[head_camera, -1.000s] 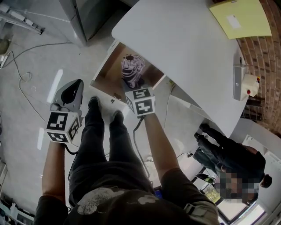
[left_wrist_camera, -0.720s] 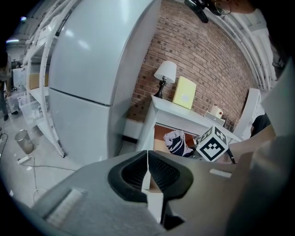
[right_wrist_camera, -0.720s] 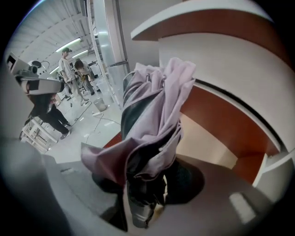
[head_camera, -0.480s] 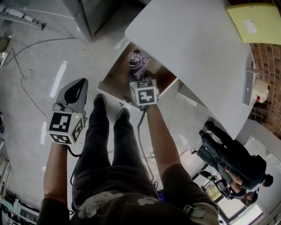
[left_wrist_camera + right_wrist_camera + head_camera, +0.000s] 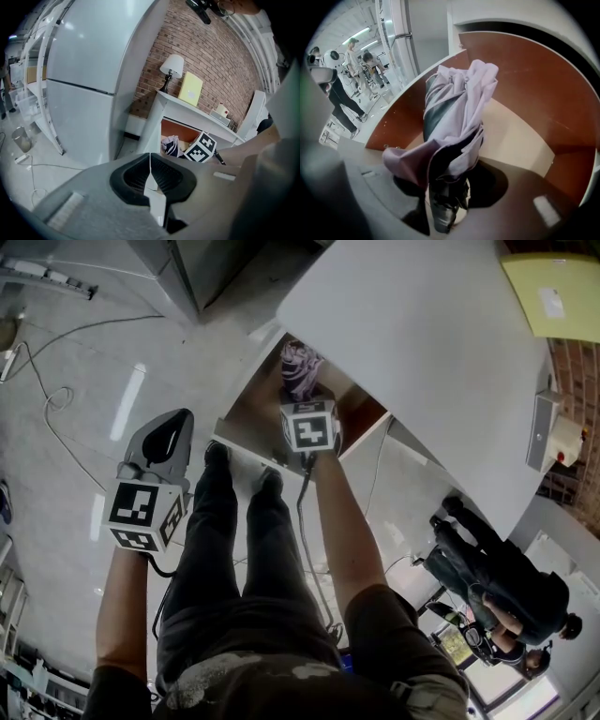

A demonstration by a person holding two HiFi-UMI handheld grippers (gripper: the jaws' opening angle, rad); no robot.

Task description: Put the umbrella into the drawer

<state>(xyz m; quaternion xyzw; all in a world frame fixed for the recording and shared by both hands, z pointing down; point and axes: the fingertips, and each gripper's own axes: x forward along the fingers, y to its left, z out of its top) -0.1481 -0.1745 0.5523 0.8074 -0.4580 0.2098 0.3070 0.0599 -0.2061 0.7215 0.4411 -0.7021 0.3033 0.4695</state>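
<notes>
In the head view, the right hand-held gripper (image 5: 307,420) has carried the umbrella (image 5: 300,369) forward over the open drawer (image 5: 246,416), partly beneath the white desk surface (image 5: 422,352), so release looks near. The left hand-held gripper (image 5: 169,432) hangs aside. The left gripper view shows its jaws pressed together, empty. The right gripper view shows jaws clamped on the umbrella's lower end; whether the umbrella touches the drawer floor is unclear.

Soft lilac cloth umbrella (image 5: 457,108), matt brown wood-look drawer (image 5: 525,84), glossy pale floor (image 5: 84,352), rough brick wall (image 5: 220,51)
</notes>
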